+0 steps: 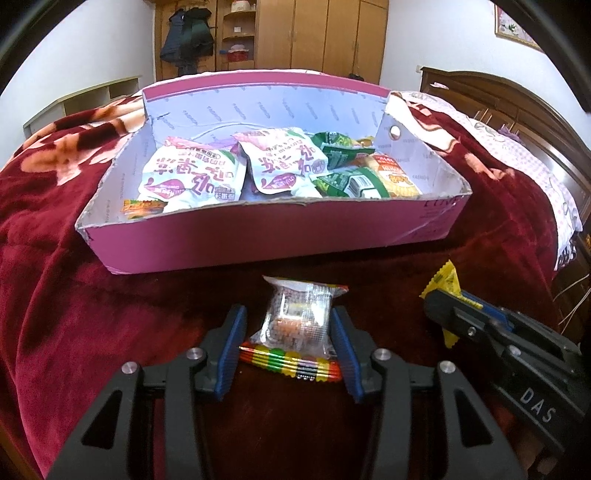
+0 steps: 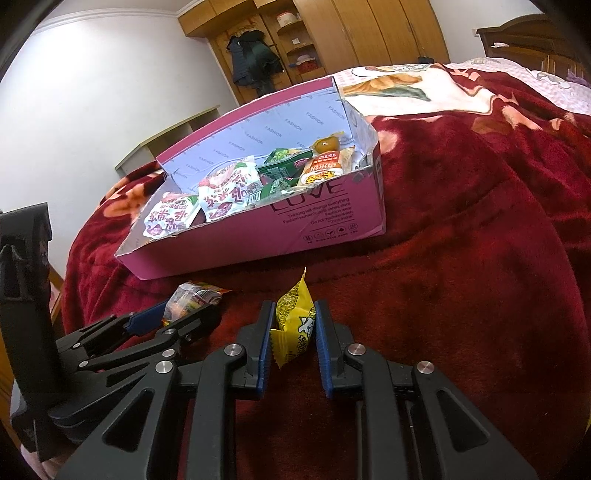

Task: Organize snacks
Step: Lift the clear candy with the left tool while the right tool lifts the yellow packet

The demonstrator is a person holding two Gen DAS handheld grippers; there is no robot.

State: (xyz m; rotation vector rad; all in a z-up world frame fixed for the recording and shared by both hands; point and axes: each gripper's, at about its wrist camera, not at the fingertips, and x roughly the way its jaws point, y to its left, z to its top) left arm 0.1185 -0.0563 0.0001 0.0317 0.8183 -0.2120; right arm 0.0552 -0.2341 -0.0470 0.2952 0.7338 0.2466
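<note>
A pink cardboard box with several snack packets stands on the red blanket; it also shows in the right wrist view. My left gripper has its blue pads on both sides of a clear snack packet with a striped edge, which lies on the blanket in front of the box; the packet shows in the right wrist view. My right gripper is shut on a yellow snack packet, to the right of the left one; the packet shows in the left wrist view.
The red floral blanket covers the bed. A wooden headboard is at the right, a wardrobe and hanging coats stand behind the box, and a low shelf is at the left.
</note>
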